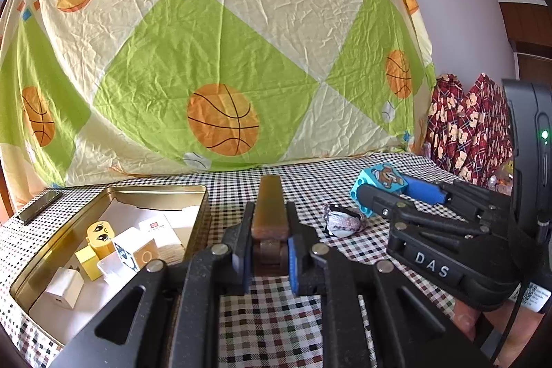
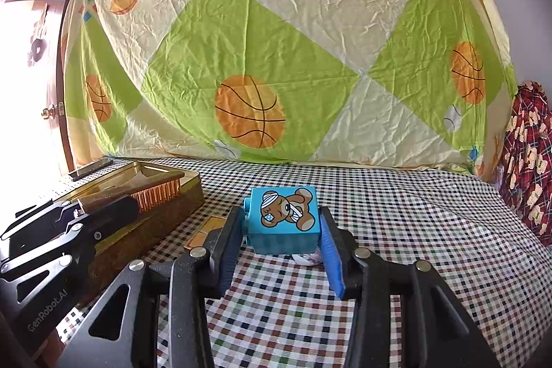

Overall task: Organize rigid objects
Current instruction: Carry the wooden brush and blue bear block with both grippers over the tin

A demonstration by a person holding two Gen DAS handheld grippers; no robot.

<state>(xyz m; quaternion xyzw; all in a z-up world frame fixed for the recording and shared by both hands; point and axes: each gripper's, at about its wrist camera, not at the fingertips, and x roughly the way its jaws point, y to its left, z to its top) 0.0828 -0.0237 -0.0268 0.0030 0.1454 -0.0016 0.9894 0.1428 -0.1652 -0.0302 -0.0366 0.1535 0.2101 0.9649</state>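
Note:
My left gripper [image 1: 269, 223] is shut on the handle of a brown wooden comb [image 1: 270, 195], which points away from me. In the right wrist view the comb's teeth [image 2: 158, 194] hang over the rim of the gold tin [image 2: 165, 212], with the left gripper [image 2: 103, 207] at the far left. Between the blue pads of my right gripper [image 2: 280, 225] is a blue cube with a bear picture [image 2: 283, 207], gripped on both sides just above the checked cloth. The same cube [image 1: 379, 180] and right gripper [image 1: 381, 195] show right of the comb.
The gold tin [image 1: 51, 250] holds a yellow face block [image 1: 100, 235], white blocks and a white charger [image 1: 65, 287]. A small grey-white wrapped thing [image 1: 341, 219] lies on the cloth near the cube. A dark flat device [image 1: 38, 206] lies behind the tin. A patterned sheet hangs at the back.

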